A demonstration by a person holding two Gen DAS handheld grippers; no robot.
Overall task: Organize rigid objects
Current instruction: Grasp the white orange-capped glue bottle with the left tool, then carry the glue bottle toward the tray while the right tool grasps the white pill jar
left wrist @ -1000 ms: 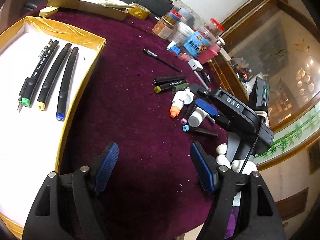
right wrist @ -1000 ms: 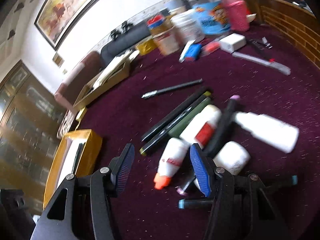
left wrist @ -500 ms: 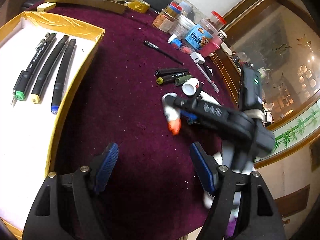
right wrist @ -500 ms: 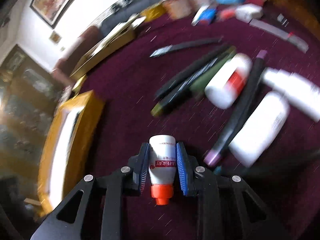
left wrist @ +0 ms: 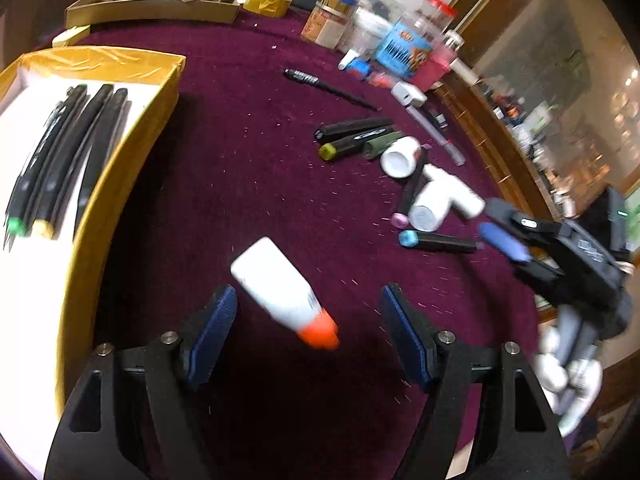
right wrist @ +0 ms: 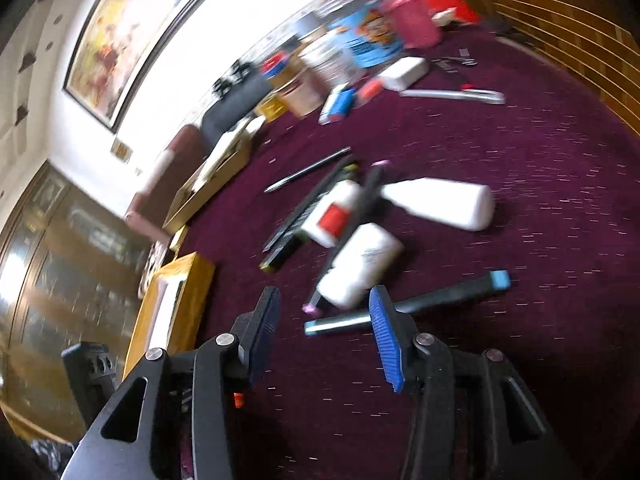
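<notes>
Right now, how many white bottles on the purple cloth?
4. Orange-capped bottle in front of the left gripper; three in the marker pile: red-labelled bottle, long bottle, near bottle. More could hide beneath.

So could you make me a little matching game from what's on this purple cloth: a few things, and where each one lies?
Things:
1. white bottle with orange cap
2. black marker with green end
3. black marker with light-blue cap

Places:
A. in the gold-rimmed tray
B. beside the white bottles in the pile
C. alone on the cloth, between the left gripper fingers' line of view

Pairs: 1-C, 2-A, 3-B
</notes>
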